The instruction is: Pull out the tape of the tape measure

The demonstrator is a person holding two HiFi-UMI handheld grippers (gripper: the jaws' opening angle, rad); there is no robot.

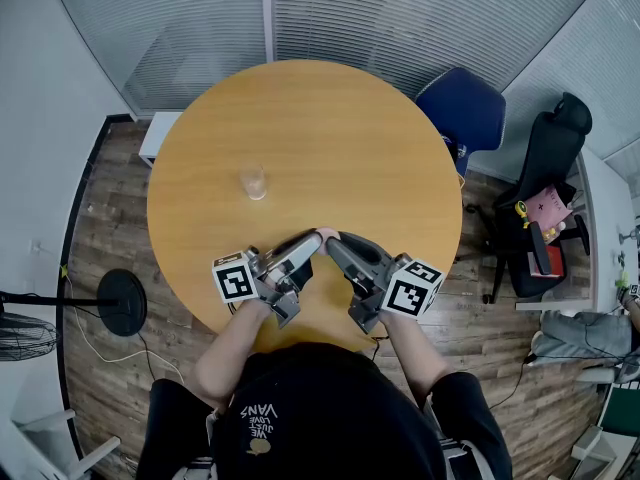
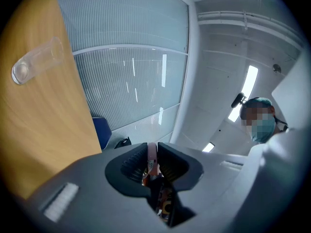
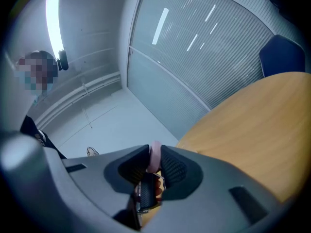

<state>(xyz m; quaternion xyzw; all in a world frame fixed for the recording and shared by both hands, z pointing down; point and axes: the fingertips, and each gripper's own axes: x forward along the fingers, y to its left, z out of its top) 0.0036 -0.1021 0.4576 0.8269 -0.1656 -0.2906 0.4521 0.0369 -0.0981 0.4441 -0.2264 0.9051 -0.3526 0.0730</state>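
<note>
1. Your left tongs [image 1: 308, 245] are narrow and clamped on the tape measure [image 2: 151, 164]. Only a thin pinkish edge sits between the pads, so a sharp pull could likely drag it out of that grip.
2. Your right tongs [image 1: 335, 243] meet the left ones tip to tip. They are also narrow and pinched on a pink end of the same tape measure, and the bite looks shallow. I cannot tell whether they have the tape's end or part of the case. If it is the case, drawing your hands apart would probably just tug the whole thing and pull out no tape.
3. The tape measure hangs between the two tongs, in the air over the near part of the surface [image 1: 330, 138], close to its edge. If either grip slips, it may fall towards you and off the edge.
4. Farther out, a clear glass [image 1: 254, 182] stands on the surface, well apart from the tongs. A wide, fast sweep of your left hand could knock it over.
</note>
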